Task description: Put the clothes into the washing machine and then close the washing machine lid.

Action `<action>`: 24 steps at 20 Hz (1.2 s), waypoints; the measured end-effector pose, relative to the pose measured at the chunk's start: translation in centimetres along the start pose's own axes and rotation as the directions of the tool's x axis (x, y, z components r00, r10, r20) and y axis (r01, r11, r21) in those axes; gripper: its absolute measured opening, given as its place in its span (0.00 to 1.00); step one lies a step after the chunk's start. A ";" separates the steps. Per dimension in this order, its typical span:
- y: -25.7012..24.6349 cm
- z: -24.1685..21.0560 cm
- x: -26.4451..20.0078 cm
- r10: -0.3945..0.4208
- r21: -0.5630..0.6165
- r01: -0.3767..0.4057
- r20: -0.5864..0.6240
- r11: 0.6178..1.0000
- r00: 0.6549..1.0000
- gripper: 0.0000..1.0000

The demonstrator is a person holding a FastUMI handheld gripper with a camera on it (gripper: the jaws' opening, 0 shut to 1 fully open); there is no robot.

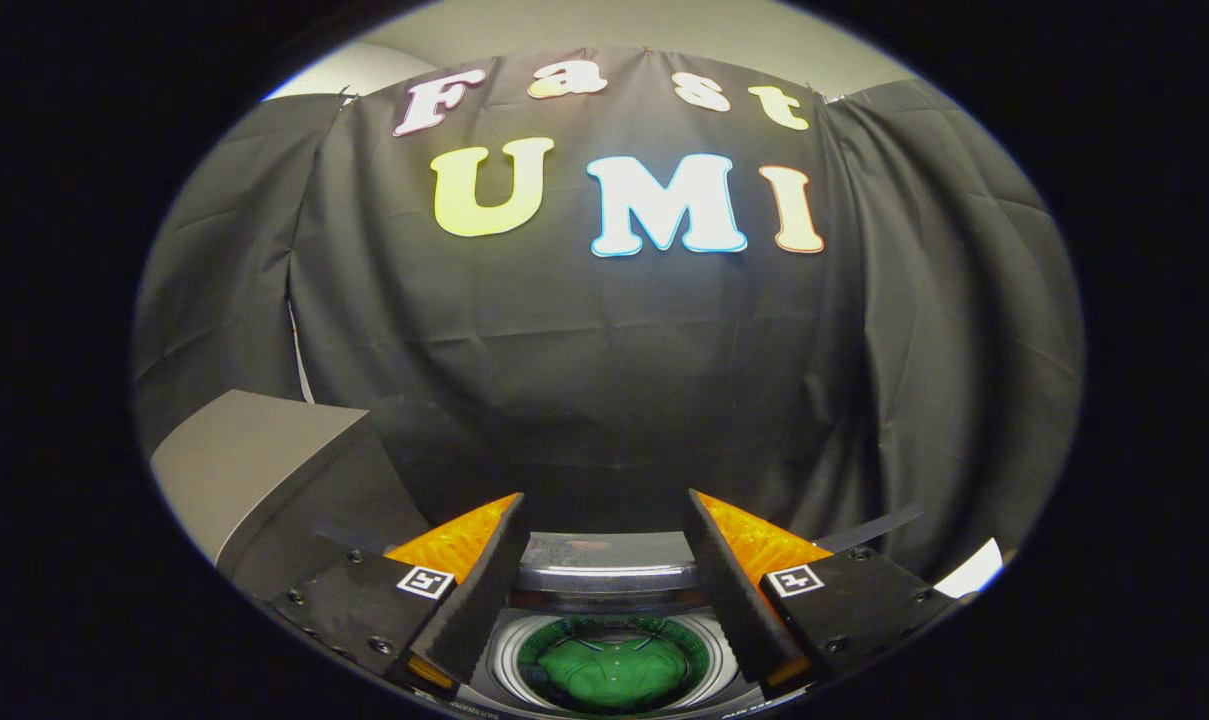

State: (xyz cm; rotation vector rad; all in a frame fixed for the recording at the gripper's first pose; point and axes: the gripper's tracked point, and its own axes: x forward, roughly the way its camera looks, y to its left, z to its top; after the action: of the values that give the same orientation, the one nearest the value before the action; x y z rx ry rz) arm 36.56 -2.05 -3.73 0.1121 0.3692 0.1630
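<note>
Two fingers of the gripper spread wide, holding nothing, low centre of frame. Green clothes already in the drum below; lid raised behind, awaiting closing.

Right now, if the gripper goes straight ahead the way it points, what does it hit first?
Probably the black cloth booth wall; depth is unclear. The open gripper holds nothing. The raised clear washing machine lid and the green garment in the drum sit lower, between its fingers.
</note>
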 end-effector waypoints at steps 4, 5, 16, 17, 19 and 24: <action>-0.1 -1.5 -1.7 -0.002 0.007 0.002 0.027 1.000 1.000 0.98; 0.0 -1.9 -2.1 -0.003 0.005 0.003 0.035 1.000 0.999 0.97; 1.4 -9.6 -8.9 0.038 -0.031 -0.038 0.006 0.999 0.999 0.97; 1.8 -9.5 -9.7 0.048 -0.043 -0.047 0.025 0.998 0.999 0.97; 2.5 -9.1 -11.6 0.066 -0.060 -0.061 0.075 0.996 0.995 0.97; 4.4 -8.7 -17.2 0.083 -0.102 -0.064 0.185 0.993 0.979 0.98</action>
State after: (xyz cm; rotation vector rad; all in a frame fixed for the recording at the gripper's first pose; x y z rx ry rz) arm 16.88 -0.09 -5.18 0.0462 0.1669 0.2410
